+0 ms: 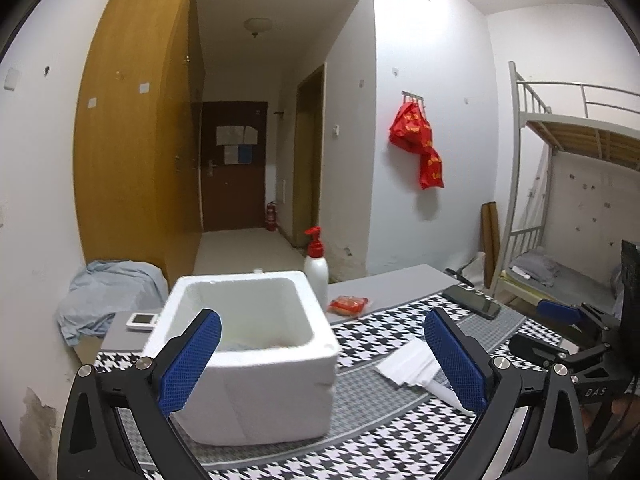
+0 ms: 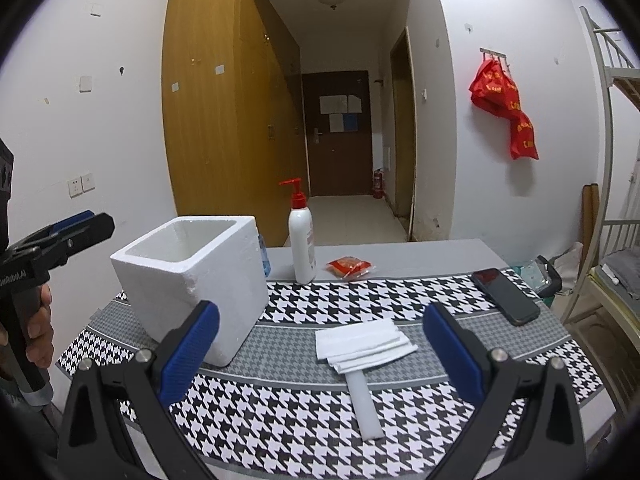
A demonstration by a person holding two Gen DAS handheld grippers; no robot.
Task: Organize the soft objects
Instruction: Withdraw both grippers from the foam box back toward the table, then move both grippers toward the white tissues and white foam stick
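A white foam box [image 1: 256, 344] stands open-topped on the houndstooth cloth; it also shows in the right wrist view [image 2: 192, 280] at the left. A stack of folded white cloths with a white strip [image 2: 362, 348] lies on the cloth right of the box, and shows in the left wrist view [image 1: 416, 368]. My left gripper [image 1: 320, 360] is open and empty, just in front of the box. My right gripper [image 2: 320, 356] is open and empty, a little short of the white cloths. The left gripper also shows at the left edge of the right wrist view [image 2: 60, 240].
A white pump bottle with a red top [image 2: 302, 240] stands behind the box. A red packet [image 2: 350, 267] lies on the grey table. A black phone [image 2: 506, 296] lies at the right. A bunk bed [image 1: 560, 200] stands to the right. A blue-grey cloth [image 1: 104, 296] is heaped left of the table.
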